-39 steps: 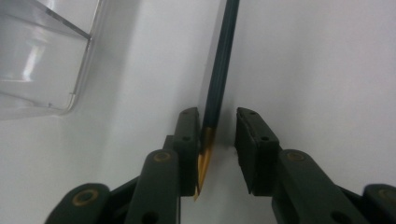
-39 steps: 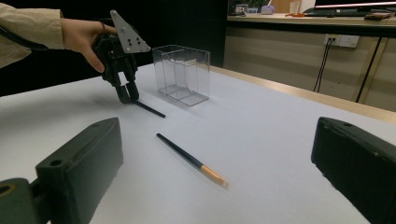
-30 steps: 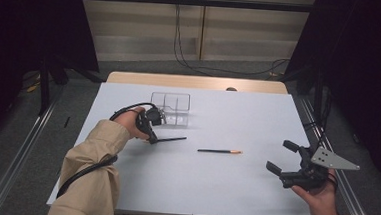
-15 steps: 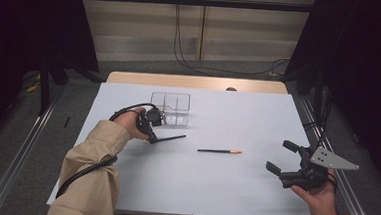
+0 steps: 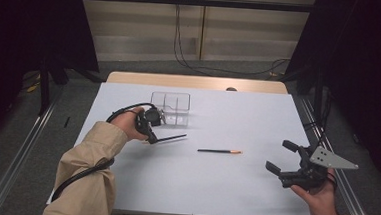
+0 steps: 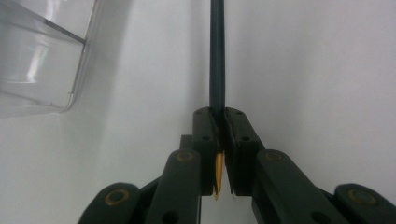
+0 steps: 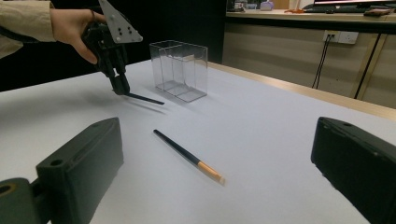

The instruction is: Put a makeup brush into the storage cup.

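My left gripper (image 5: pixel 151 138) is shut on a dark pencil (image 5: pixel 172 137) near its yellowish sharpened end, left of the table's middle. In the left gripper view the pencil (image 6: pixel 217 56) runs straight out from between the pressed jaws (image 6: pixel 219 122) over the white table. A second dark pencil (image 5: pixel 219 151) with an orange end lies flat at mid table, touched by nothing. My right gripper (image 5: pixel 281 156) rests near the right edge, open and empty, facing that pencil (image 7: pixel 184 155). The right gripper view also shows the left gripper (image 7: pixel 122 89) holding its pencil (image 7: pixel 145 99) low over the table.
A clear plastic box (image 5: pixel 171 108) with compartments stands upright just behind the left gripper; it is also in the left gripper view (image 6: pixel 42 56) and right gripper view (image 7: pixel 180 70). The white table (image 5: pixel 223 194) has a wooden strip along its far edge.
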`<state>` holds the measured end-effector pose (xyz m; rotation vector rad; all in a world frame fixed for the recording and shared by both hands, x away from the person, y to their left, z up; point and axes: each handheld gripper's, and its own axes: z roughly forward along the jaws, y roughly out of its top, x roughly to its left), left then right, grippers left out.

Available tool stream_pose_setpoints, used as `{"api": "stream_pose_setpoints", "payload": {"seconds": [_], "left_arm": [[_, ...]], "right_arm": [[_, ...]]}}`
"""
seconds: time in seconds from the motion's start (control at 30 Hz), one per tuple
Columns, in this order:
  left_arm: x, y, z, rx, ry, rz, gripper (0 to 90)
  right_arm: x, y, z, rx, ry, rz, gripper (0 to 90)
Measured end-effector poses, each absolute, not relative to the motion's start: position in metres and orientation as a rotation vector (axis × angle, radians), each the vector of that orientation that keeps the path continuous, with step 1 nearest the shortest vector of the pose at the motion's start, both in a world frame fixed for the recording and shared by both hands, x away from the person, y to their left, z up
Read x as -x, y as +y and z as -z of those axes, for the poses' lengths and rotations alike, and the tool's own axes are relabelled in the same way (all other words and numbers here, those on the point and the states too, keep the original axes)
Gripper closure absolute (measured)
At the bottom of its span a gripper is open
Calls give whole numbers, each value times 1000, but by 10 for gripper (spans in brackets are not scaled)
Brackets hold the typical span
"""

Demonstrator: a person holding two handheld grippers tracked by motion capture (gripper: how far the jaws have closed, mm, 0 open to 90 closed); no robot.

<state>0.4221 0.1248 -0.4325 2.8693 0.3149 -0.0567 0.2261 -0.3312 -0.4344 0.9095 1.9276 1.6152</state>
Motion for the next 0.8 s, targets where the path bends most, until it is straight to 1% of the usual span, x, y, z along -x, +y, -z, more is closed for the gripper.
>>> {"api": "stream_pose_setpoints", "payload": {"seconds": [0.07,0.2,0.23,0.33,0.37,0.43,0.57,0.67,0.73,0.8], "left_arm": [[-421,125,428,-2865,317,73,839],[-417,123,417,-2844,315,50,839],[-414,122,415,-2820,347,49,839],[-412,121,409,-2834,306,44,840],[-411,120,408,-2835,316,65,839],[-409,119,406,-2840,317,51,839],[-405,117,405,-2826,296,71,839],[-401,115,404,-2826,285,54,839],[-400,114,400,-2825,278,73,839],[-398,113,397,-2822,268,57,839]], "right_arm": [[-227,-331,435,-909,1926,-1616,18],[-227,-330,434,-909,1927,-1614,17],[-227,-330,434,-908,1930,-1610,17],[-227,-329,434,-906,1931,-1608,17],[-227,-329,434,-905,1931,-1608,17],[-228,-330,434,-903,1941,-1600,16],[-228,-329,433,-899,1956,-1597,16],[-229,-328,433,-892,1967,-1593,16],[-229,-327,433,-894,1972,-1591,15],[-230,-326,433,-893,1984,-1585,14]]}}
